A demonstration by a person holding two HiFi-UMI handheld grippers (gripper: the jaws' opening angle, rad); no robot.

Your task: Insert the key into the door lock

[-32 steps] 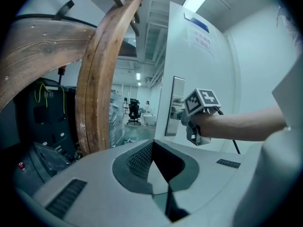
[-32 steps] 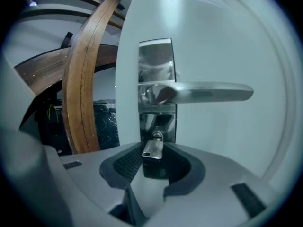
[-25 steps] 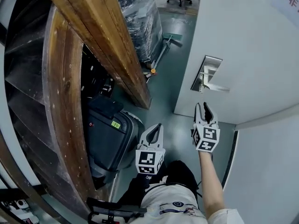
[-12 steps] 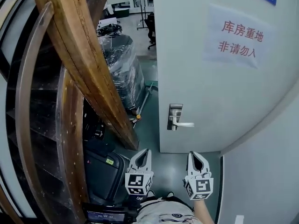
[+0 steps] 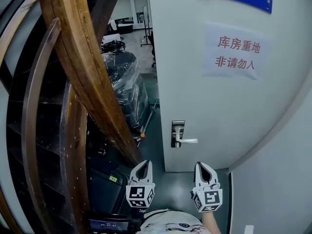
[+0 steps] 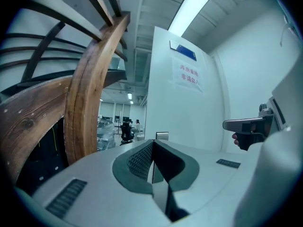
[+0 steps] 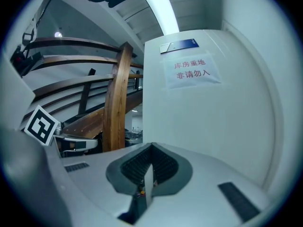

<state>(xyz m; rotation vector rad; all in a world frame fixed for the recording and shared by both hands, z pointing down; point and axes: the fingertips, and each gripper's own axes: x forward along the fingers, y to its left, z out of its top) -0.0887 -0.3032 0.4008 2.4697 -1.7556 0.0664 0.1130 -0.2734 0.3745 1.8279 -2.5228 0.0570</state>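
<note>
White door (image 5: 219,111) beside wooden beam (image 5: 92,82); left tool (image 5: 143,165) and right tool (image 5: 203,165) both closed.

**Free:** bare floor (image 5: 168,179) and open air in front of the door (image 5: 219,96). The lock plate (image 5: 178,129) is unobstructed, with its lever handle (image 5: 189,141) jutting right.

**Obstacles:**
- slanting wooden beam (image 5: 92,77), close on the left
- black case (image 5: 105,191), at the beam's foot
- wrapped pallet (image 5: 124,89), beyond the beam
- white wall (image 5: 278,179), hemming in the right

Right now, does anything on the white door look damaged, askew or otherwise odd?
Nothing stands out. The white door shows no damage, its paper notice lies flat, and the silver lever handle sits level.
</note>
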